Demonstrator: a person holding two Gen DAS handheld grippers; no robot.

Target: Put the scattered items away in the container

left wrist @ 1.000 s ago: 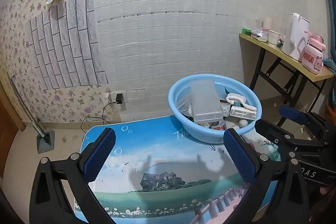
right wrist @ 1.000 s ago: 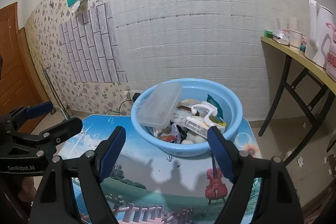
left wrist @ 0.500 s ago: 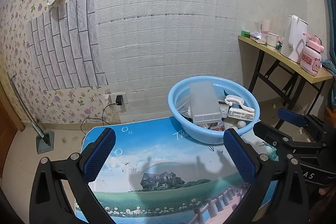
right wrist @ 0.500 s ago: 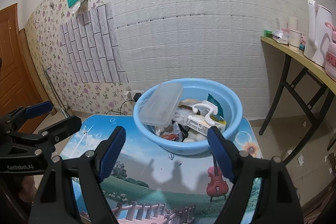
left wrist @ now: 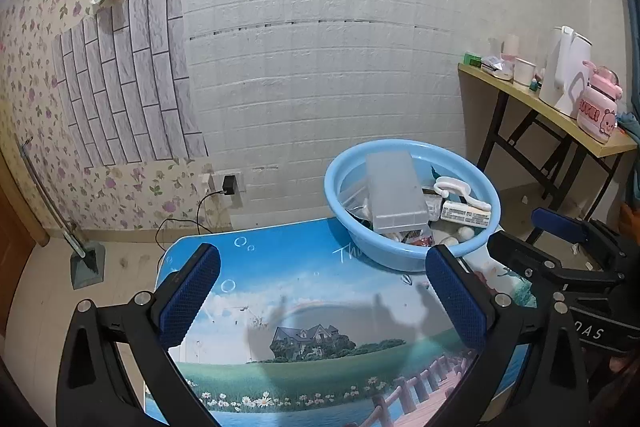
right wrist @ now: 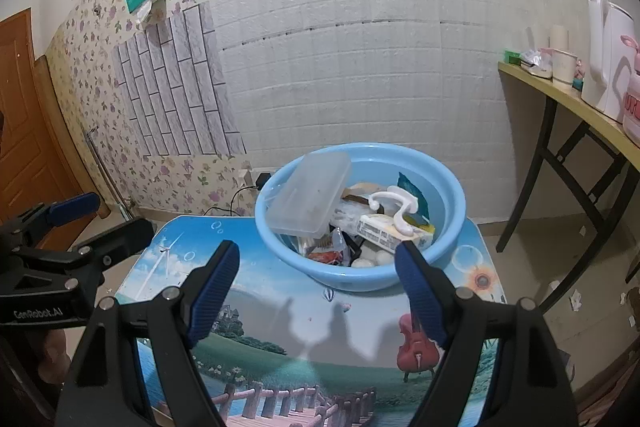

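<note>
1. Left claw (left wrist: 320, 291): both blue-padded fingers are spread wide, with nothing between them. It hovers over the bare printed tabletop in the lower centre of the left wrist view.
2. Right claw (right wrist: 318, 289): its fingers are likewise spread and empty. It hovers above the near part of the table, in the lower centre of the right wrist view. Its fingertips frame the near rim of the container.
3. Container: the round light-blue plastic basin (right wrist: 452, 187) stands on the picture-printed folding table (right wrist: 312, 331), at the table's far edge. It appears in the centre of the right wrist view and right of centre in the left wrist view (left wrist: 340, 163).
4. Contents: a clear rectangular plastic box (right wrist: 308, 195) leans against the basin's left rim. Beside it lie a white plastic hook (right wrist: 394, 205), a printed white carton (right wrist: 380, 233) and small wrappers.
5. Table surface: in both views no loose item is visible on the tabletop around the basin. Only the claws' shadows fall on it.
6. Step in hand (judgement): collection appears complete or nearly so, with all visible items inside the basin.
7. Next move (judgement): check the parts of the table hidden by the claws. If anything is found there, grasp it and lift it over the basin rim. If not, withdraw both claws.
</note>
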